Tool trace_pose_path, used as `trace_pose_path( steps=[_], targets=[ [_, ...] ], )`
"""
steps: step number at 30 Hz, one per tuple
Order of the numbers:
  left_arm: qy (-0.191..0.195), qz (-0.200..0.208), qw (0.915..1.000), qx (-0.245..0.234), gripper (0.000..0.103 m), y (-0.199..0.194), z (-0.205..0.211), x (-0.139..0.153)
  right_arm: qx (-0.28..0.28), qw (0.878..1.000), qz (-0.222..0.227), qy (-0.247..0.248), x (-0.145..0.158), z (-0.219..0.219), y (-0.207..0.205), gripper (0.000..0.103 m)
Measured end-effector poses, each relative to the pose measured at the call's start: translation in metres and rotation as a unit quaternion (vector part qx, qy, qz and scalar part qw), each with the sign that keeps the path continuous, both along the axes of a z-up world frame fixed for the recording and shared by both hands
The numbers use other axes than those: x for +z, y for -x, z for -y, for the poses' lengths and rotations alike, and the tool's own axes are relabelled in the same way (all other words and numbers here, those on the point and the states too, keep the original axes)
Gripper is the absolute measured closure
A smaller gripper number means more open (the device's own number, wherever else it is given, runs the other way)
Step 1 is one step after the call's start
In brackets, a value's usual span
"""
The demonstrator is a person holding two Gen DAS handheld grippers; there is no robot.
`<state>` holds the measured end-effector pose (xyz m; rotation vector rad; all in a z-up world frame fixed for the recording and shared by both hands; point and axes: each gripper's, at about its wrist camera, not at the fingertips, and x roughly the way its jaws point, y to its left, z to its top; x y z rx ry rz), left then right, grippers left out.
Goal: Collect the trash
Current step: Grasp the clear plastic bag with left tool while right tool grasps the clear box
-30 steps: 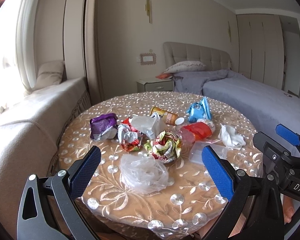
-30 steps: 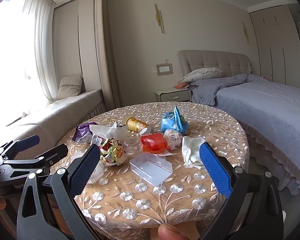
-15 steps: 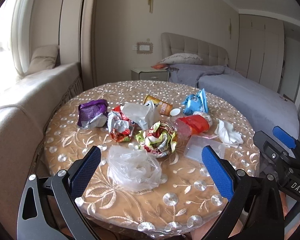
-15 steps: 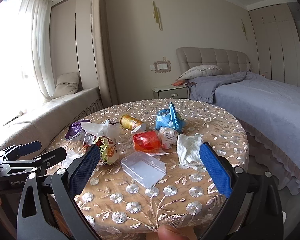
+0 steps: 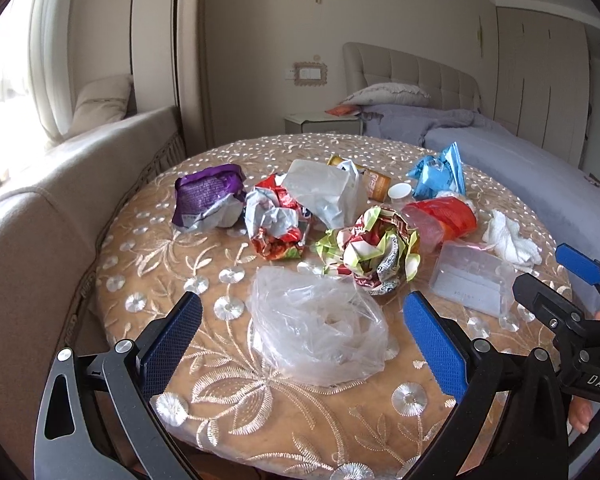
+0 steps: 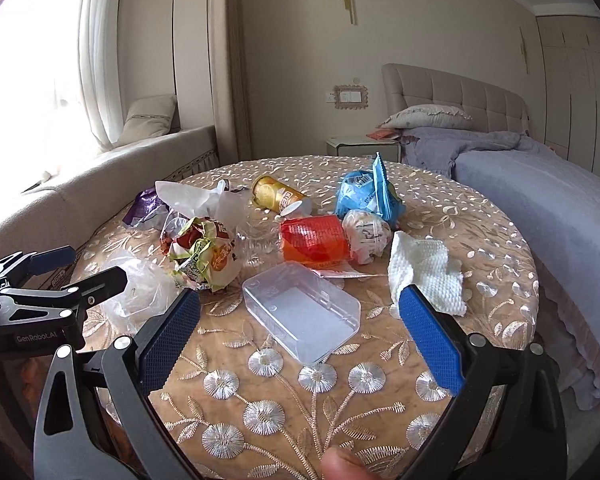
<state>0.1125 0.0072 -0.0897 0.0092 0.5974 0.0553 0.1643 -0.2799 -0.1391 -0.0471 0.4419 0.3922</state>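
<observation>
Trash lies on a round table [image 5: 260, 420] with an embroidered cloth. A clear plastic bag [image 5: 320, 324] lies nearest, between the fingers of my open, empty left gripper [image 5: 302, 344]. Behind it are a green-red crumpled wrapper [image 5: 372, 252], a red-white wrapper [image 5: 274, 220], a purple packet [image 5: 208, 194], a white bag [image 5: 328, 194], a yellow can [image 6: 274, 196], a blue packet [image 6: 370, 194], an orange wrapper [image 6: 314, 240] and a white tissue [image 6: 424, 276]. My right gripper [image 6: 300, 340] is open and empty over a clear plastic box [image 6: 300, 312].
A beige sofa [image 5: 40, 208] runs along the table's left side. A bed [image 6: 540, 200] with a grey cover stands to the right, with a nightstand [image 6: 362, 146] behind the table. The left gripper's body shows at the left edge of the right wrist view [image 6: 32, 300].
Both grippers have moved forward and down toward the table. The clear bag now sits between the left fingers and the clear box between the right fingers. Both stay open.
</observation>
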Motion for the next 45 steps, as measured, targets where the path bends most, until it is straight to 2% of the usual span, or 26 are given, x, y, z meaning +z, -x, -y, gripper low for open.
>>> trace_pose_path(
  steps=[5,12,16,17,18,19,21,24,29,39,45],
  targets=[
    [-0.002,-0.025,0.9997,-0.001,0.004,-0.016,-0.004,-0.016,0.026,0.998,-0.035,0.051,-0.016,-0.014,-0.026,0.004],
    [0.01,-0.066,0.9978,-0.006,0.004,-0.042,-0.007,-0.037,0.067,0.992,-0.086,0.068,-0.022,-0.022,-0.053,0.004],
    [0.018,-0.072,0.9972,-0.009,0.005,-0.047,-0.008,-0.038,0.099,0.986,-0.109,0.078,-0.023,-0.029,-0.06,0.004],
    [0.015,-0.072,0.9972,-0.01,0.007,-0.048,-0.008,-0.037,0.11,0.985,-0.109,0.077,-0.023,-0.031,-0.06,0.004],
    [0.011,-0.071,0.9973,-0.011,0.017,-0.049,-0.008,-0.037,0.118,0.985,-0.104,0.077,-0.023,-0.032,-0.058,0.007],
    [0.009,-0.07,0.9974,-0.014,0.029,-0.05,-0.007,-0.037,0.122,0.985,-0.094,0.083,-0.023,-0.034,-0.055,0.019],
    [0.02,-0.072,0.9971,-0.017,0.042,-0.052,-0.007,-0.039,0.136,0.981,-0.081,0.115,-0.027,-0.041,-0.049,0.034],
    [0.018,-0.066,0.9976,-0.015,0.054,-0.054,-0.004,-0.039,0.141,0.98,-0.06,0.125,-0.025,-0.043,-0.038,0.035],
    [0.001,-0.051,0.9986,-0.012,0.059,-0.038,0.004,-0.028,0.131,0.983,-0.033,0.122,-0.023,-0.042,-0.02,0.036],
    [-0.006,-0.015,0.9999,-0.006,0.06,0.017,0.01,-0.001,0.134,0.99,-0.025,0.045,0.004,-0.016,0.012,0.039],
    [-0.013,0.006,0.9997,-0.019,0.06,0.036,0.026,0.013,0.132,0.991,-0.007,0.025,0.017,-0.003,0.032,0.039]
  ],
)
